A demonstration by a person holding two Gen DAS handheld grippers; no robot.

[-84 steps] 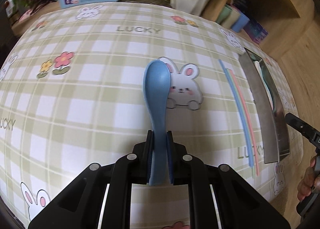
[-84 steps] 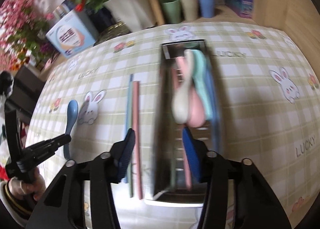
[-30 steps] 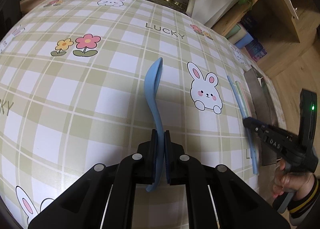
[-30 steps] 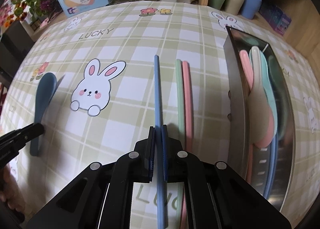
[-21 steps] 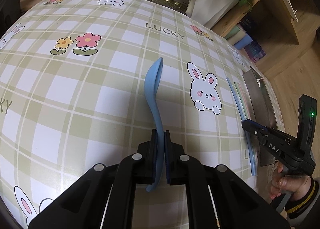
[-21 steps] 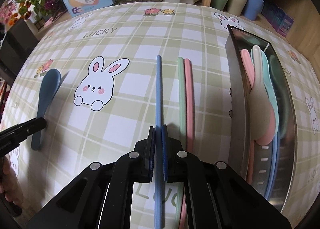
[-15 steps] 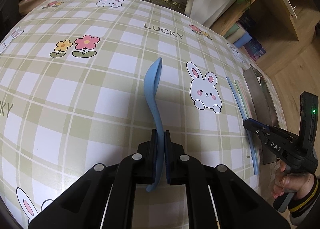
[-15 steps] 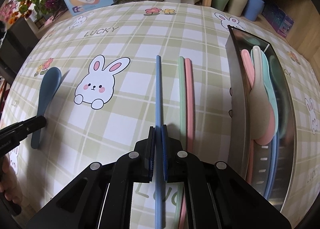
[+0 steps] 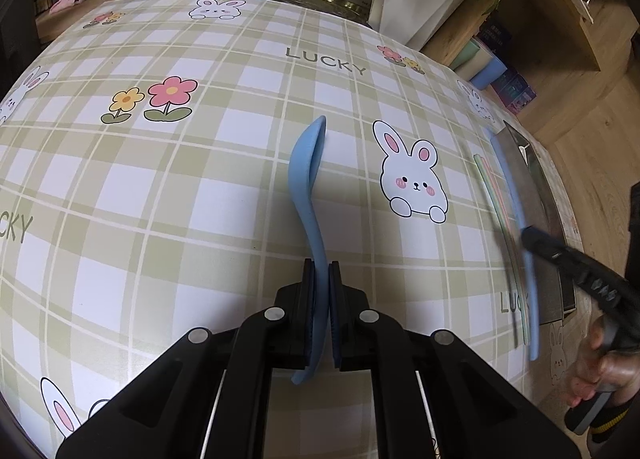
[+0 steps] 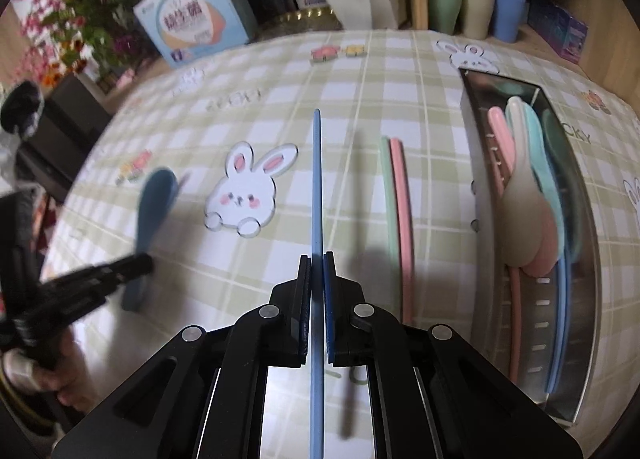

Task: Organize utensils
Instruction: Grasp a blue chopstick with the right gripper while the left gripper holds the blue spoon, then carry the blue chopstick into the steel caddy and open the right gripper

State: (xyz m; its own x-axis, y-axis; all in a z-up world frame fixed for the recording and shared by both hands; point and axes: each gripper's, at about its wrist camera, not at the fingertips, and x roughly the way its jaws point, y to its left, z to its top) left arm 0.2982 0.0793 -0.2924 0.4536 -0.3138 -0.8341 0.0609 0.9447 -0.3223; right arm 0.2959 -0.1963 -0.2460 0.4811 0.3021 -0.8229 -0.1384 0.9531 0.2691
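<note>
My left gripper [image 9: 321, 273] is shut on the handle of a light blue spoon [image 9: 306, 175], bowl pointing away over the checked tablecloth; the same left gripper [image 10: 136, 261] and blue spoon [image 10: 154, 199] show blurred at the left of the right wrist view. My right gripper [image 10: 317, 263] is shut on a blue chopstick [image 10: 317, 187], which hangs clear of the cloth and casts a shadow. In the left wrist view that right gripper [image 9: 530, 237] holds the blue chopstick [image 9: 516, 219] beside the steel tray [image 9: 536, 195]. A green chopstick [image 10: 386, 195] and a pink chopstick [image 10: 402, 211] lie on the cloth.
The steel tray [image 10: 480, 163] at the right holds pink, cream and teal spoons [image 10: 520, 195] and several chopsticks. Behind the table stand a blue-and-white box [image 10: 192, 23], a white plant pot [image 9: 416, 7] and coloured cups [image 10: 476, 11]. A hand [image 9: 600, 363] grips the right tool.
My right gripper has risen with the blue chopstick, lifting it off the cloth away from the green and pink ones. The left gripper and its spoon have stayed put.
</note>
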